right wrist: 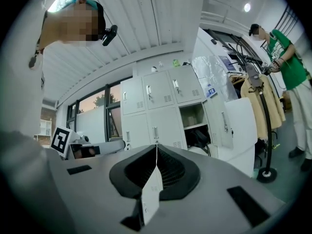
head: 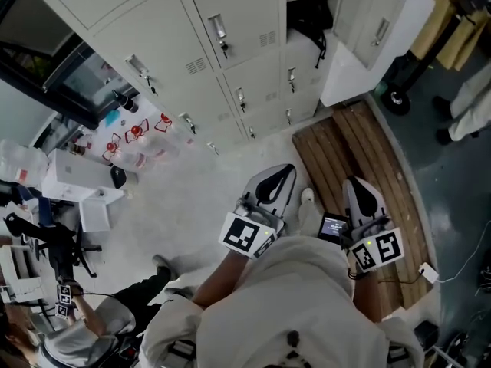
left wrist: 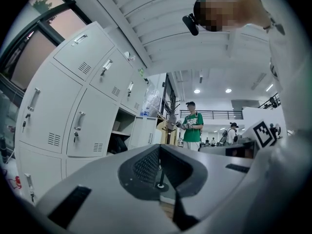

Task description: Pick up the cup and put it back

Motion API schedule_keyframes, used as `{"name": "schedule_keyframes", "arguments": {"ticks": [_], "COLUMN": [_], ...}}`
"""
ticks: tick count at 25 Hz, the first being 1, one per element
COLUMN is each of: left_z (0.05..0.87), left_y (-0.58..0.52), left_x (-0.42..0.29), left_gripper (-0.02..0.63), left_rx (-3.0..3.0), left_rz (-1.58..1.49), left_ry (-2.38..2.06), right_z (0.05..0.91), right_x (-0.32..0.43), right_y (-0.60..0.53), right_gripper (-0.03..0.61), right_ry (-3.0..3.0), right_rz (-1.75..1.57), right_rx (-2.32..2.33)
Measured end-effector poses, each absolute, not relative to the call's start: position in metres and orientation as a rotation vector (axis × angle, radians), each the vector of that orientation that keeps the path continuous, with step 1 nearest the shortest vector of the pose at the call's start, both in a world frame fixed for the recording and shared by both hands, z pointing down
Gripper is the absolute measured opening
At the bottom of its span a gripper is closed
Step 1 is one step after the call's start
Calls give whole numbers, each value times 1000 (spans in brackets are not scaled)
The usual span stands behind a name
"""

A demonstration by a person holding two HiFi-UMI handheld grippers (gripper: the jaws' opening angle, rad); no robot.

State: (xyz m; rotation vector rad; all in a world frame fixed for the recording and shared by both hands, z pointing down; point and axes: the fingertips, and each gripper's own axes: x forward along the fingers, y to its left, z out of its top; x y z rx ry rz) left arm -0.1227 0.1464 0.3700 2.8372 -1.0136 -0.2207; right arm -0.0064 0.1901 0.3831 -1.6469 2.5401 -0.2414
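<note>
Grey lockers (head: 230, 60) fill the wall ahead; facing them, the left gripper (head: 278, 181) and right gripper (head: 362, 194) are held level with jaws closed and no cup between them, probably just being carried. No cup shows near the lockers

person wore off-white top (head: 284, 301), black head camera (right wrist: 109, 34) at brow. left gripper (head: 282, 173), right gripper (head: 357, 186): pale grey shells, black ribbed jaw pads. black-and-white marker cube (head: 247, 234) on each. small screen (head: 334, 225) behind right one.
</note>
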Motion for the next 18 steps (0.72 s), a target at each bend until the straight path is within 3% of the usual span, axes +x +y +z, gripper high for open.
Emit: {"name": "schedule_keyframes", "arguments": {"ticks": [18], "left_z": [368], "left_y": [-20], "left_x": [-67], "left_gripper": [8], "left_rx": [2771], "left_rz": [-196], "left_ry": [-1225], "right_z": [397], "right_x": [58], "right_y": [4], "right_gripper": [26], "right_ry": [2638], "right_rz": [-311], "right_rx": [-1500]}}
